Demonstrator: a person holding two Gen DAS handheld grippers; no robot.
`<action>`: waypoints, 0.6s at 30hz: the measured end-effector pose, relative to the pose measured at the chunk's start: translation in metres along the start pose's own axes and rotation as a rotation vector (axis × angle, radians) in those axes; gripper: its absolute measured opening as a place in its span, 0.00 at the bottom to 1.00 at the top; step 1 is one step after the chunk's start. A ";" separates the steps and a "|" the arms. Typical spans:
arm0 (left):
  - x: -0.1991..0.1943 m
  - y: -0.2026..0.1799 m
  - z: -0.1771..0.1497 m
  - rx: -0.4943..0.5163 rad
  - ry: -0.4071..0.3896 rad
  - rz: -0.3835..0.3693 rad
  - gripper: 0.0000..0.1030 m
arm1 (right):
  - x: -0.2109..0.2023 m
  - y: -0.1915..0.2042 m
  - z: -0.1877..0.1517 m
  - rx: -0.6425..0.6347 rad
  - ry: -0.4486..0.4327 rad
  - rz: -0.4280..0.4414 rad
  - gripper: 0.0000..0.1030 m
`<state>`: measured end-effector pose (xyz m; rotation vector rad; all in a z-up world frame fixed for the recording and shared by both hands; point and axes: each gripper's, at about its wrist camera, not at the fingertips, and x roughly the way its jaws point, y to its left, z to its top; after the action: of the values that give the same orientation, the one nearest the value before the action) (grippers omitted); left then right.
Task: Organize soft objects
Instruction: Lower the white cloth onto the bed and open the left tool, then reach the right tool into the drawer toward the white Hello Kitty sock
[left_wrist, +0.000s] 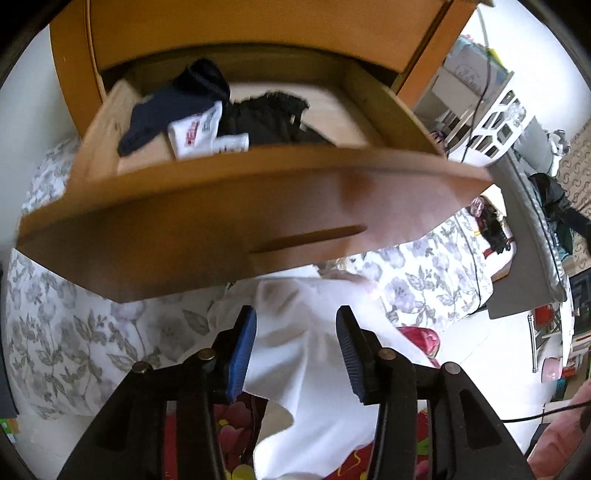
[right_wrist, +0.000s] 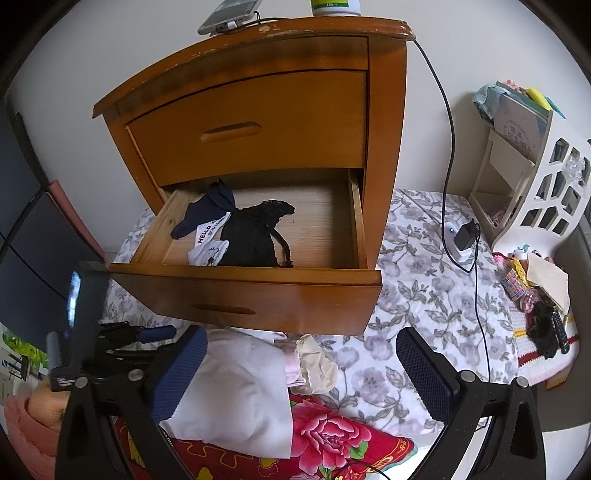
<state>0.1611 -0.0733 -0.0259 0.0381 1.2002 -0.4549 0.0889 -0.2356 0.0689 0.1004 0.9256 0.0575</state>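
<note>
The white garment (left_wrist: 314, 350) lies in front of me on the floral bedspread (left_wrist: 74, 332), just below the front of the open lower drawer (right_wrist: 243, 295) of the wooden nightstand (right_wrist: 258, 122). My left gripper (left_wrist: 297, 354) hangs over it with its blue pads (left_wrist: 242, 354) standing apart on either side of the cloth; the pads are not pressing on it, so the cloth is released. My right gripper (right_wrist: 301, 373) is spread wide above the same heap, gripping nothing, its left pad (right_wrist: 181, 373) over the white fabric's edge. Beside the white garment sit a cream crumpled piece (right_wrist: 317, 365) and a red flowered cloth (right_wrist: 332, 439). Inside the drawer lie a navy sock (right_wrist: 207, 210), a white printed sock (right_wrist: 210, 240) and a black lace garment (right_wrist: 255, 236). The upper drawer (right_wrist: 251, 125) is closed. A white shelf unit (right_wrist: 532, 184) stands well to the right.
</note>
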 end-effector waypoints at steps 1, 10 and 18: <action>-0.006 -0.002 0.001 0.005 -0.013 0.000 0.45 | 0.000 0.000 0.000 0.000 0.000 0.000 1.00; -0.084 -0.014 0.012 0.033 -0.237 0.025 0.57 | -0.001 0.000 0.000 0.000 -0.001 0.002 1.00; -0.121 -0.003 0.021 -0.026 -0.374 0.089 0.78 | 0.000 0.003 0.000 -0.004 0.001 0.006 1.00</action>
<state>0.1443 -0.0425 0.0916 -0.0158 0.8331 -0.3496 0.0888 -0.2326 0.0692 0.0998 0.9257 0.0651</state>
